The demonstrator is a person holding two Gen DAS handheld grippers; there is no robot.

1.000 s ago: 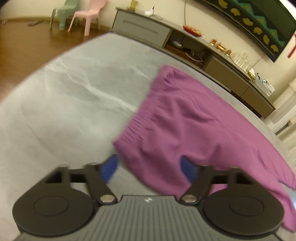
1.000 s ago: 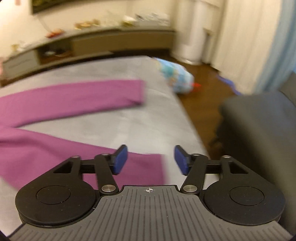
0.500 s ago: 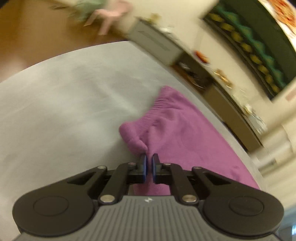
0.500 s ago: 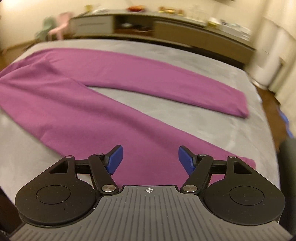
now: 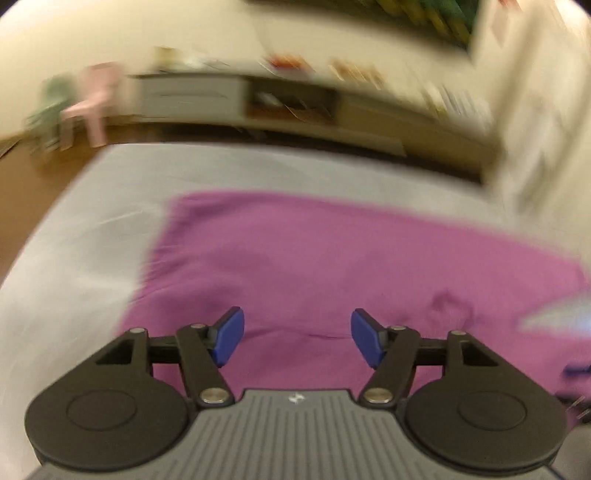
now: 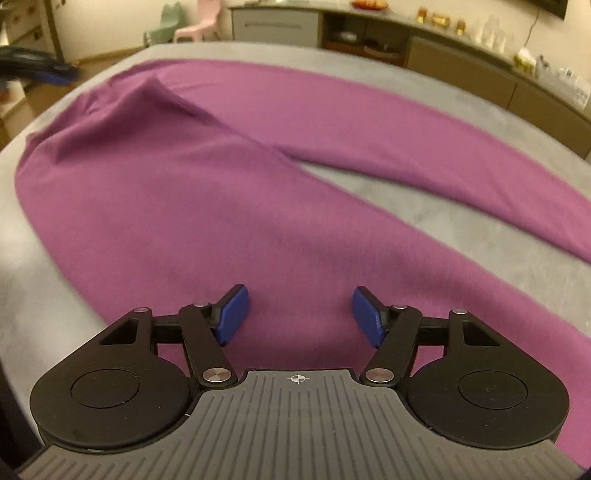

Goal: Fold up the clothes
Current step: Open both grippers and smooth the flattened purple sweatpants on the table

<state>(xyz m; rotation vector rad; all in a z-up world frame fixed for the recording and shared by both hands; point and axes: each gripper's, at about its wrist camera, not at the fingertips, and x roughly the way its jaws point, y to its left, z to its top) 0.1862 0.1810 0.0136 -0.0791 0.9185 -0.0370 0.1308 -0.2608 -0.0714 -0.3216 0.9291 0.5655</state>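
Observation:
A pair of purple trousers (image 6: 229, 177) lies spread flat on a grey bed (image 6: 480, 110), its two legs running off to the right. In the blurred left wrist view the waist part of the trousers (image 5: 314, 258) fills the middle. My left gripper (image 5: 297, 341) is open and empty just above the cloth near its waist end. My right gripper (image 6: 297, 314) is open and empty over the nearer leg. The left gripper also shows at the far left of the right wrist view (image 6: 40, 72).
The grey bed (image 5: 92, 240) ends at a wooden floor (image 5: 33, 177) on the left. A long low cabinet (image 6: 424, 48) runs along the far wall. A pink chair (image 6: 201, 26) and a green chair (image 6: 166, 24) stand beyond the bed.
My left gripper was shut on the waistband corner half a second ago; now it is open and the cloth lies flat. My right gripper has moved left along the nearer leg, still open.

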